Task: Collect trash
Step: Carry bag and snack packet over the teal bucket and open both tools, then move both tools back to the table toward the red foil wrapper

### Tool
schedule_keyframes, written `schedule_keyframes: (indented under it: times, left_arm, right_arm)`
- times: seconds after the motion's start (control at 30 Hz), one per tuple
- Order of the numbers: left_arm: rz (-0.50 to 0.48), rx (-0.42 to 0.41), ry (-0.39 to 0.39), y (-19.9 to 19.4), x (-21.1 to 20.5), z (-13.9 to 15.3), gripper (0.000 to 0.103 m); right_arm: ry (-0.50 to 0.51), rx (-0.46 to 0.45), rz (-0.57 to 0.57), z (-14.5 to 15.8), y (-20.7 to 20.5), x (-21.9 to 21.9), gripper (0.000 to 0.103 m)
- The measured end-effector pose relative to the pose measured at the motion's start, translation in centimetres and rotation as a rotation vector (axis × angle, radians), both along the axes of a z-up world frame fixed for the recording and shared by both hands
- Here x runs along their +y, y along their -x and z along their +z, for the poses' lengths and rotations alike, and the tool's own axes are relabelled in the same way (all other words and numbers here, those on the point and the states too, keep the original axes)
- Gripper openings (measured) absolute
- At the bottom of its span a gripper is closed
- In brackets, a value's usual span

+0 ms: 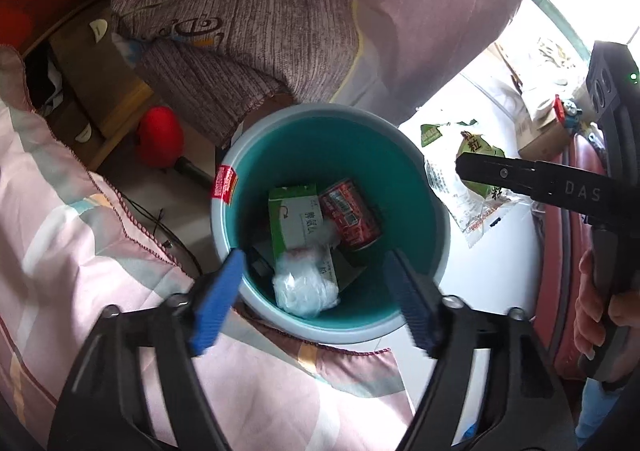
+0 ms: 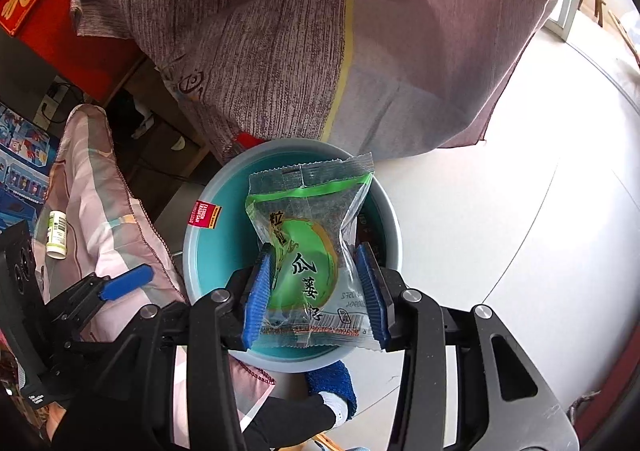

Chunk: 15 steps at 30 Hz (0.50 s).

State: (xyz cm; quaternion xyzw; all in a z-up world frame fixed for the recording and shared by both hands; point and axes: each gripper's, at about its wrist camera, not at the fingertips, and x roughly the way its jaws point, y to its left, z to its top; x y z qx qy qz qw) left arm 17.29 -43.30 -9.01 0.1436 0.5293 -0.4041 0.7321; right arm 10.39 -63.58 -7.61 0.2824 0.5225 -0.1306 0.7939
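Round teal plastic bin [image 1: 404,155], grey rim: holds red drink can [image 1: 350,217], green-white carton [image 1: 292,221], crumpled clear plastic [image 1: 304,289]. Left gripper [image 1: 316,299]: jaws spread, empty. Right gripper [image 2: 316,289]: clamped on green-printed clear snack wrapper [image 2: 308,243], above bin.

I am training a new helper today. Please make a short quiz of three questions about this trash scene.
1. True or false: the left gripper is empty.
2. What do the right gripper's fingers hold? A) can B) green wrapper C) tissue
3. Name one thing lying in the bin.

Key:
1. True.
2. B, the green wrapper.
3. Red can, green box or white wad.
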Motion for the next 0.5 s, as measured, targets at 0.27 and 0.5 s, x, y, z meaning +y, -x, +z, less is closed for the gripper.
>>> schedule_keyframes:
  times: [0.27,0.5]
  left_arm:
    - [0.032,-0.005,0.010,-0.1,2.2,0.5,0.094]
    - [0.071,0.007,0.032,-0.2,4.3,1.0,0.096]
  right_arm:
    - [-0.012,0.018,0.041,-0.4,-1.4,1.5,0.063]
    - [-0.014,0.038,0.043,-0.1,-1.9,2.5,0.078]
